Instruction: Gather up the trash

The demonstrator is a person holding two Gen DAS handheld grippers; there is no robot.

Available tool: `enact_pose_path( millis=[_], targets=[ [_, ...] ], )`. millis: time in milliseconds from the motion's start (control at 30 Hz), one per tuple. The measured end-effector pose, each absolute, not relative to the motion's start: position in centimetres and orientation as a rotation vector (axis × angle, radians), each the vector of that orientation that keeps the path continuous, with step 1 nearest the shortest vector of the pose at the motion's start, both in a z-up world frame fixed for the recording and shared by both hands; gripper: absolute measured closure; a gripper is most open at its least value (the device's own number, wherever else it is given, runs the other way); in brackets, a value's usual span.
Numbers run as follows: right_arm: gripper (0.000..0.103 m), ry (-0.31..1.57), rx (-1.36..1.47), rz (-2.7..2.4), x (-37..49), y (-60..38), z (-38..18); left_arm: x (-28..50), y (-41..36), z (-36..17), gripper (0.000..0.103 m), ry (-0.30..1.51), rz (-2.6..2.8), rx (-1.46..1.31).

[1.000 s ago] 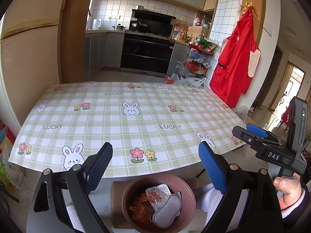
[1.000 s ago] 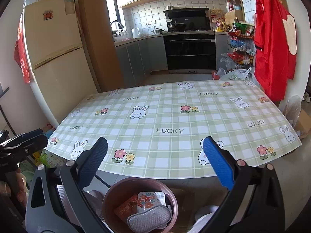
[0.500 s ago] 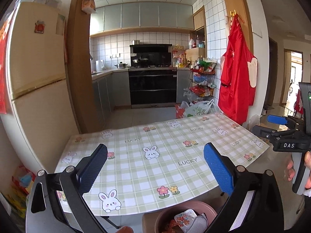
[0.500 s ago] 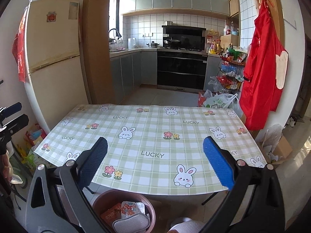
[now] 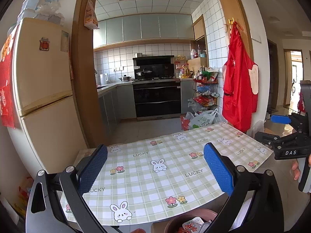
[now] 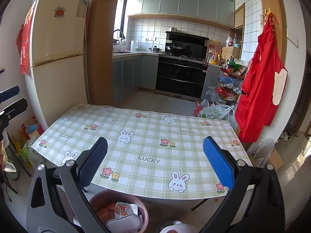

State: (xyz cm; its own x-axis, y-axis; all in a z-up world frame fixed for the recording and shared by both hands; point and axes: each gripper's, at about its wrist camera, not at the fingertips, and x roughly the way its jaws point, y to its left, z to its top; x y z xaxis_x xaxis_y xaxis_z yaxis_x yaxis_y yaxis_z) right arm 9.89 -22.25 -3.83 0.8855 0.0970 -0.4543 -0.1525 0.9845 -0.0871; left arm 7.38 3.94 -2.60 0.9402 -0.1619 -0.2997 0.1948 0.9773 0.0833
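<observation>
A brown round bin (image 6: 97, 200) stands on the floor below the table's near edge and holds a red wrapper (image 6: 106, 212), a flowered packet (image 6: 124, 208) and a grey pad (image 6: 124, 224). The bin also shows at the bottom of the left wrist view (image 5: 184, 216). My left gripper (image 5: 155, 169) is open and empty above the table's near side. My right gripper (image 6: 155, 163) is open and empty, held above the table (image 6: 147, 136) with its green checked rabbit cloth. The right gripper also shows at the right edge of the left wrist view (image 5: 285, 134).
A beige fridge (image 6: 56, 58) stands left of the table. A red apron (image 6: 262, 85) hangs on the right wall. A wire rack (image 6: 229, 85) and plastic bags (image 6: 215, 112) sit on the floor behind the table. Kitchen counters and an oven (image 6: 180, 77) are at the back.
Both grippers have risen and tilted up, so the table sits lower in view and the bin has slid towards the bottom edge. Both stay open and empty.
</observation>
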Motion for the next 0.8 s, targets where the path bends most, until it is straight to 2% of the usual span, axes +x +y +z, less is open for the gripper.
enact_pose_path(
  millis=[800],
  targets=[
    [0.006, 0.464, -0.111, 0.101, 9.56, -22.70, -3.81, 7.52, 3.85, -2.58, 0.006, 0.301, -0.167, 0.116]
  ],
)
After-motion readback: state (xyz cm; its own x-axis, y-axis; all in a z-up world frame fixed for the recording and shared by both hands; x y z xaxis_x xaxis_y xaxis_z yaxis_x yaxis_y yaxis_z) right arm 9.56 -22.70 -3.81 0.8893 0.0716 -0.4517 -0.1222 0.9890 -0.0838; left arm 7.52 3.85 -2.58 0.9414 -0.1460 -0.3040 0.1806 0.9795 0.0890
